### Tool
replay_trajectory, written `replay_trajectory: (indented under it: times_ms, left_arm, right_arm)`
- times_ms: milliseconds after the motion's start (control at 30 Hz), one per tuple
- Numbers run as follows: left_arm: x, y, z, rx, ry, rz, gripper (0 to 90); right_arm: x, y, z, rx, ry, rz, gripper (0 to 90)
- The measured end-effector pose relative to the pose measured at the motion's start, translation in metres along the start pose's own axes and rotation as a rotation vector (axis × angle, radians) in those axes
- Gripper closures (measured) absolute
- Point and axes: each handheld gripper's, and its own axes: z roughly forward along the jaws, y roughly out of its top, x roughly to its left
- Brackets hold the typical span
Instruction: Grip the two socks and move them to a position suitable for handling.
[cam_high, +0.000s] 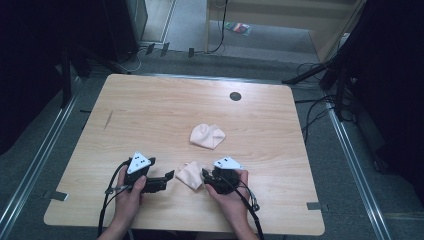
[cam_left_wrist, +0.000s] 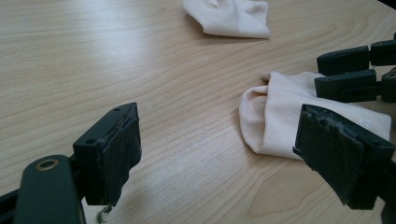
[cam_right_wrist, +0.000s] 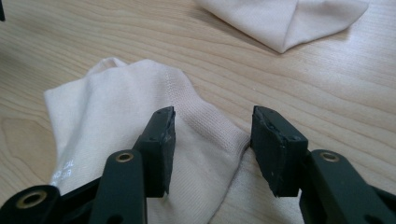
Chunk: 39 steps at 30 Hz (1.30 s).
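Your left gripper (cam_high: 169, 176) sits near the front edge of the desk (cam_high: 150, 110), left of the middle. Its jaws are spread wide and hold nothing. They point at the near sock (cam_high: 190, 175), which lies just beside them on the wood.

That near sock is a small, pale, folded thing close to the front edge, about in the middle. In the left gripper view it (cam_left_wrist: 280, 116) lies flat, with its rounded folded end facing your left jaws.

Your right gripper (cam_right_wrist: 212, 140) is over the other end of the same sock (cam_right_wrist: 140, 107). Its jaws are apart too, one on each side of a raised fold of the cloth. They do not pinch it yet.

It looks like you are about to grab this sock with both hands. To do it well, push the right jaws down so the fold goes deep between the pads, then squeeze. Slide the left jaws in low, along the desk, so one pad goes under the edge. Go slow, or the soft cloth may just slide away.

Count them: two socks, two grippers, one desk. The far sock (cam_high: 207, 135) lies bunched up near the middle of the desk, well apart from both grippers.
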Motion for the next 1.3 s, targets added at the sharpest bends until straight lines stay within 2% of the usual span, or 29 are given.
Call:
replay_trajectory:
  times_ms: [33, 67, 167, 300, 333, 400, 467, 500, 533, 633, 833, 867, 900, 933, 967, 1000, 1067, 1100, 1167, 1200, 1233, 1300]
  left_arm:
    - [0.000, 0.000, 0.000, 0.001, 0.001, 0.001, 14.6]
    - [0.000, 0.000, 0.001, 0.006, 0.001, 0.002, 14.6]
    - [0.000, -0.001, 0.003, 0.021, 0.000, 0.003, 15.0]
    - [-0.004, -0.002, 0.005, 0.038, -0.013, 0.016, 15.0]
    - [-0.005, -0.002, 0.006, 0.045, -0.018, 0.023, 15.1]
    - [-0.010, -0.003, 0.007, 0.052, -0.039, 0.027, 15.0]
    - [-0.017, -0.003, 0.009, 0.056, -0.047, 0.037, 15.0]
    - [-0.025, -0.003, 0.009, 0.054, -0.054, 0.053, 14.9]
    - [-0.025, -0.003, 0.009, 0.054, -0.054, 0.053, 14.7]
    - [-0.040, -0.003, 0.010, 0.053, -0.069, 0.082, 13.6]
    - [-0.067, -0.007, 0.019, 0.077, -0.039, 0.120, 9.7]
    - [-0.075, -0.008, 0.022, 0.087, 0.011, 0.149, 7.7]
    - [-0.075, -0.008, 0.022, 0.087, 0.011, 0.149, 7.6]
    - [-0.082, -0.008, 0.024, 0.096, 0.041, 0.167, 7.2]
    - [-0.082, -0.008, 0.024, 0.096, 0.041, 0.167, 6.5]
    - [-0.087, -0.009, 0.027, 0.116, 0.063, 0.189, 6.6]
    - [-0.088, -0.009, 0.029, 0.129, 0.076, 0.192, 7.0]
    - [-0.088, -0.010, 0.030, 0.129, 0.067, 0.191, 16.4]
    - [-0.086, -0.009, 0.031, 0.133, 0.060, 0.190, 25.9]
    - [-0.085, -0.009, 0.031, 0.139, 0.047, 0.190, 33.7]
    - [-0.084, -0.009, 0.032, 0.140, 0.037, 0.184, 33.7]
    - [-0.081, -0.009, 0.031, 0.132, 0.028, 0.176, 43.7]
  right_arm:
    - [0.002, -0.001, 0.000, 0.001, -0.034, -0.031, 62.2]
    - [0.002, -0.001, 0.000, 0.001, -0.034, -0.031, 62.2]
    - [0.005, -0.003, -0.002, 0.001, -0.016, -0.047, 81.7]
    - [0.006, -0.003, -0.003, -0.001, 0.001, -0.030, 83.7]
    - [0.005, -0.002, -0.006, -0.009, 0.028, 0.006, 83.9]
    - [0.005, -0.001, -0.008, -0.017, 0.033, 0.022, 84.0]
    - [0.003, 0.002, -0.012, -0.047, 0.050, 0.051, 84.0]
    - [0.003, 0.004, -0.015, -0.057, 0.058, 0.070, 84.0]
    - [0.003, 0.004, -0.015, -0.057, 0.058, 0.070, 84.0]
    - [0.003, 0.008, -0.019, -0.069, 0.072, 0.079, 84.0]
    - [0.007, 0.014, -0.023, -0.086, 0.093, 0.089, 83.9]
    - [0.008, 0.015, -0.024, -0.091, 0.094, 0.089, 83.8]
    - [0.008, 0.015, -0.024, -0.091, 0.094, 0.089, 83.8]
    - [0.008, 0.015, -0.024, -0.086, 0.093, 0.097, 83.8]
    - [0.008, 0.015, -0.024, -0.086, 0.093, 0.097, 83.8]
    - [0.007, 0.015, -0.025, -0.086, 0.090, 0.106, 83.8]
    - [0.007, 0.015, -0.025, -0.084, 0.091, 0.109, 83.8]
    - [0.006, 0.015, -0.025, -0.082, 0.094, 0.112, 83.8]
    - [0.006, 0.015, -0.025, -0.080, 0.098, 0.114, 83.8]
    - [0.008, 0.015, -0.024, -0.077, 0.111, 0.108, 83.7]
    - [0.008, 0.015, -0.024, -0.077, 0.111, 0.108, 83.7]
    - [0.010, 0.014, -0.023, -0.068, 0.124, 0.105, 83.7]
